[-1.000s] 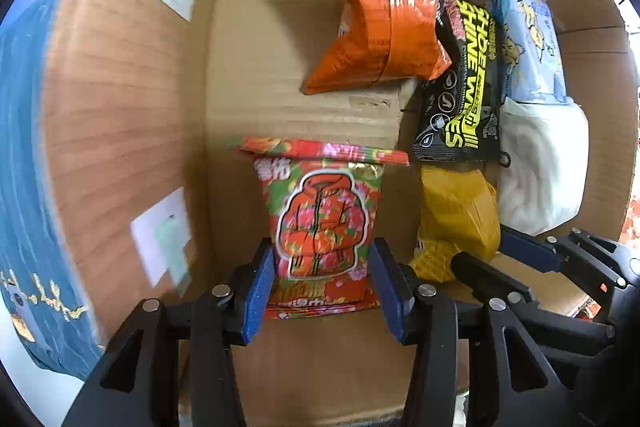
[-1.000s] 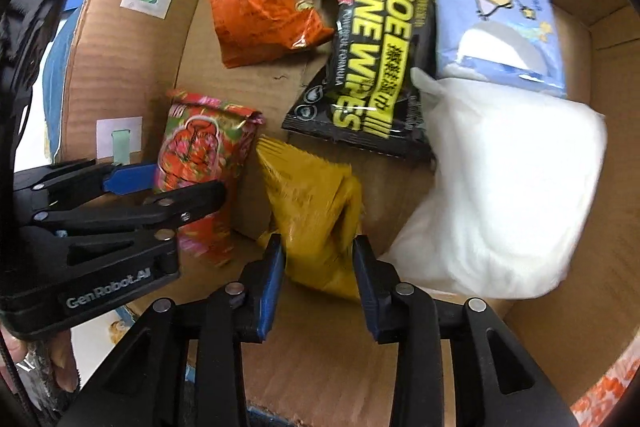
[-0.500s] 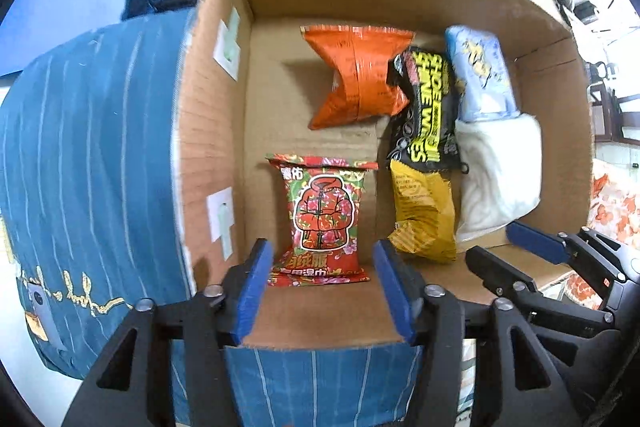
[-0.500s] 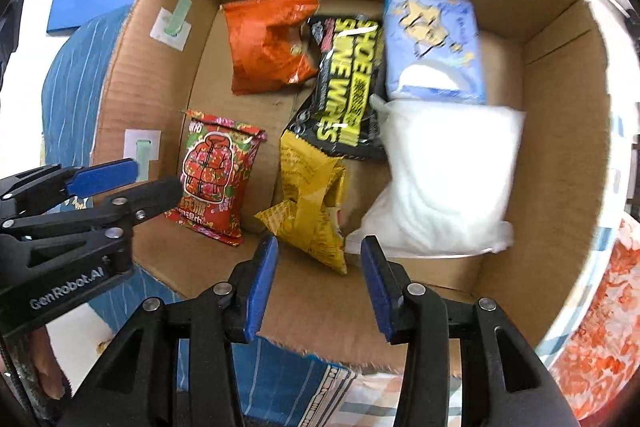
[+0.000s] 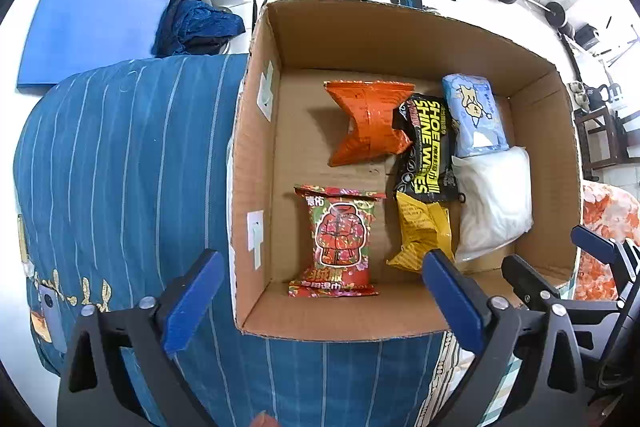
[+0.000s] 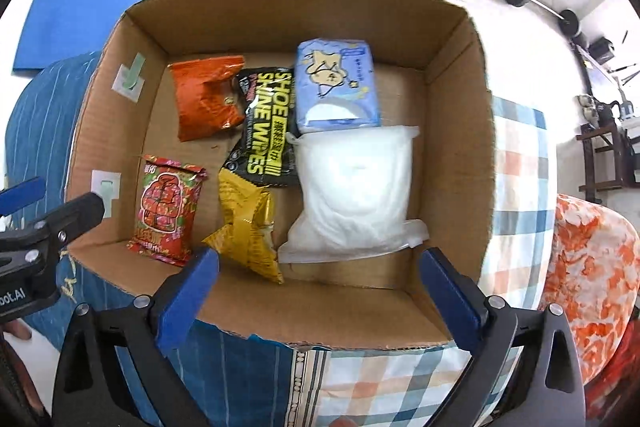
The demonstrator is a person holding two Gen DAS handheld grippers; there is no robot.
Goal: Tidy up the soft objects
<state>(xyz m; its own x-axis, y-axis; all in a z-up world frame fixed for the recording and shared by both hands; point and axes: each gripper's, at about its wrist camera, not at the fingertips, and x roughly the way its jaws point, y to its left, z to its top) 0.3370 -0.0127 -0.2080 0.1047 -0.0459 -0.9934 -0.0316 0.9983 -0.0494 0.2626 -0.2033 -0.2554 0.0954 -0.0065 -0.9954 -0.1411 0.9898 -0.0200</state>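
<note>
Six crinkled soft packs [image 6: 272, 125] flat in cardboard box [image 6: 456, 131], both jaws opening, empty

Bright, even daylight; white surroundings blow out, soft shadows fall inside the cardboard box [image 5: 400, 39], fisheye edges bend and darken.

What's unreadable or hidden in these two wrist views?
- Shoe shine wipes pack, left view: its left edge is hidden under the orange packet.
- White bag, right view: contents cannot be made out through the cloudy plastic.
- Yellow packet, both views: crumpled, print unreadable.
- Left gripper, right view: cut off by the frame edge.
</note>
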